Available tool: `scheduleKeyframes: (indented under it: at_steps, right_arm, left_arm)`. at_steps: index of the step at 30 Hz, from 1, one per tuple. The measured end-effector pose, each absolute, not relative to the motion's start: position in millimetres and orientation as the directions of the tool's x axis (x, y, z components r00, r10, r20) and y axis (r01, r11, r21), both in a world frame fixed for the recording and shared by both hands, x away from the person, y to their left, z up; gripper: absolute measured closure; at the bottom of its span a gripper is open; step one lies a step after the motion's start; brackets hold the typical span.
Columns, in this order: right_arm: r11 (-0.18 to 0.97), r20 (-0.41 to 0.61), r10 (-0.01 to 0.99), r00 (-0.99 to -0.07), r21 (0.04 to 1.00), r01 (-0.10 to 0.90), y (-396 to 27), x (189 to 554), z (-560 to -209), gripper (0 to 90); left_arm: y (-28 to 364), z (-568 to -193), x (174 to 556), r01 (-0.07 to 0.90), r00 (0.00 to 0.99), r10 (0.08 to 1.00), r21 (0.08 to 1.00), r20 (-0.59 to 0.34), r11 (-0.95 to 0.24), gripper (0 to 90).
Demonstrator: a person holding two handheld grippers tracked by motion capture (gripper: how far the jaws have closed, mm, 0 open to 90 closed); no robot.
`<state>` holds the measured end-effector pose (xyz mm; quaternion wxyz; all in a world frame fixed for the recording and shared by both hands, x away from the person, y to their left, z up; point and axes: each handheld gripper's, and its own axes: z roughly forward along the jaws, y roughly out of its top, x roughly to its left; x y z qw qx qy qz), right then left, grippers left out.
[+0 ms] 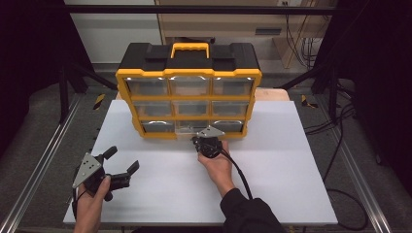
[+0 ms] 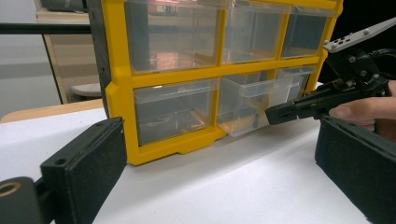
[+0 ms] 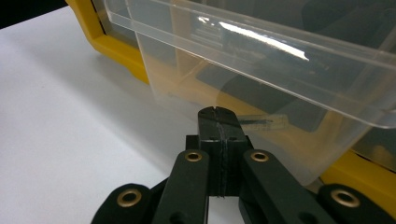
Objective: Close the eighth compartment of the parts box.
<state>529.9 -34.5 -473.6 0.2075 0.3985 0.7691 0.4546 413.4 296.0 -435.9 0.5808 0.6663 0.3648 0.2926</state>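
A yellow and black organizer (image 1: 189, 72) with several clear drawers stands at the back of the white table (image 1: 277, 165). Its bottom middle drawer (image 1: 187, 127) (image 2: 252, 107) (image 3: 261, 60) sticks out a little from the frame. My right gripper (image 1: 197, 141) (image 2: 272, 114) (image 3: 217, 114) is shut, with its tip against the front of that drawer, below the drawer's lip; nothing shows between its jaws. My left gripper (image 1: 121, 160) (image 2: 219, 140) is held open near the table's front left, pointing toward the organizer, with nothing between its fingers.
The organizer has a yellow carry handle (image 1: 189, 47) on its black top. Metal rails (image 1: 43, 160) run along both sides of the table, and cables (image 1: 340, 145) lie on the floor at the right. Bare white tabletop lies between the two hands.
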Motion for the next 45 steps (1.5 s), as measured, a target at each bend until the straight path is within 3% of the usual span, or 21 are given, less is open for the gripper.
scheduleKeyframes:
  at_steps: [45]
  right_arm:
    - [0.231,0.076,0.821,-0.566,0.863,0.45,-34.9,545.5,-472.1,90.0]
  left_arm:
    - [296.8,-436.1,414.1,0.147,0.561,0.827,0.988,-0.037,-0.055,2.2]
